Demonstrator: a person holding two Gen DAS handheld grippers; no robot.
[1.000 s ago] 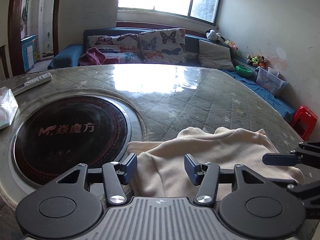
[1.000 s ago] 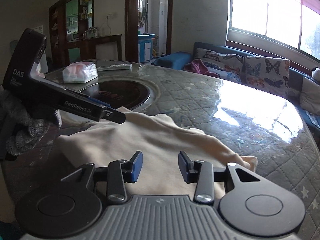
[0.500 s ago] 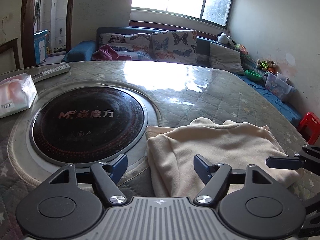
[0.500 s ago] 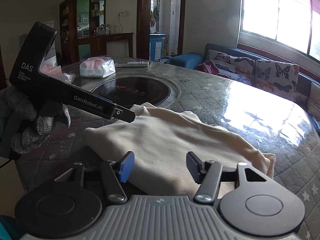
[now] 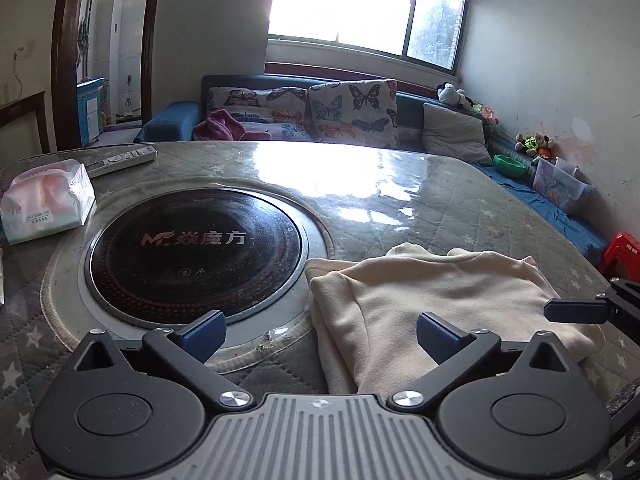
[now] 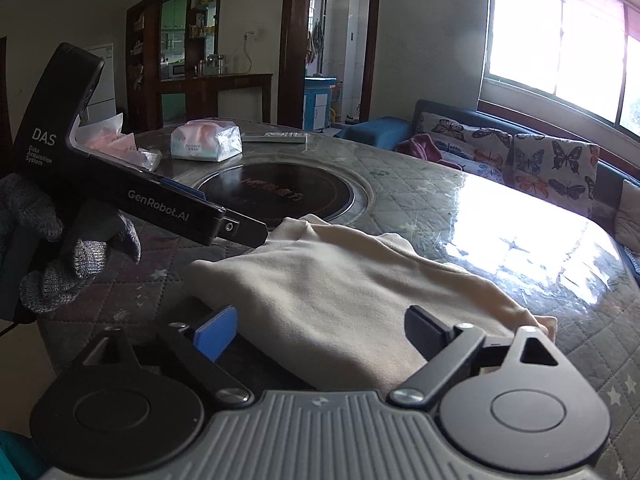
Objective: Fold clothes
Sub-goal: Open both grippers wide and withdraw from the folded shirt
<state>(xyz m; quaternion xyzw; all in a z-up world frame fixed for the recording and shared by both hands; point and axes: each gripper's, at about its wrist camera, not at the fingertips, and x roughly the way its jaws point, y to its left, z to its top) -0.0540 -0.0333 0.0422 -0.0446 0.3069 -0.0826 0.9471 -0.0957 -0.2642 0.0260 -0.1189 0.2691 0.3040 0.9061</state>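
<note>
Cream garment (image 5: 440,300) folded into a compact bundle on the quilted table (image 5: 460,208), just ahead of left tongs (image 5: 320,330) and right tongs (image 6: 320,330) (both opening wide, gripping nothing), apparently finished apart from perhaps tidying or setting aside.

One cream garment (image 5: 432,292) lies folded on the quilted table (image 5: 460,204), lower right of the left wrist view. One round black cooktop (image 5: 196,256) sits at centre left. Two tissue packs show at upper left of the right wrist view: one whole pack (image 6: 206,142) and an opened one (image 6: 120,144) partly behind the left gripper (image 6: 256,234). One remote control (image 5: 122,157). Two butterfly cushions (image 5: 354,112) on the sofa, plus one grey cushion (image 5: 456,134). One red stool (image 5: 622,250) at right edge.
</note>
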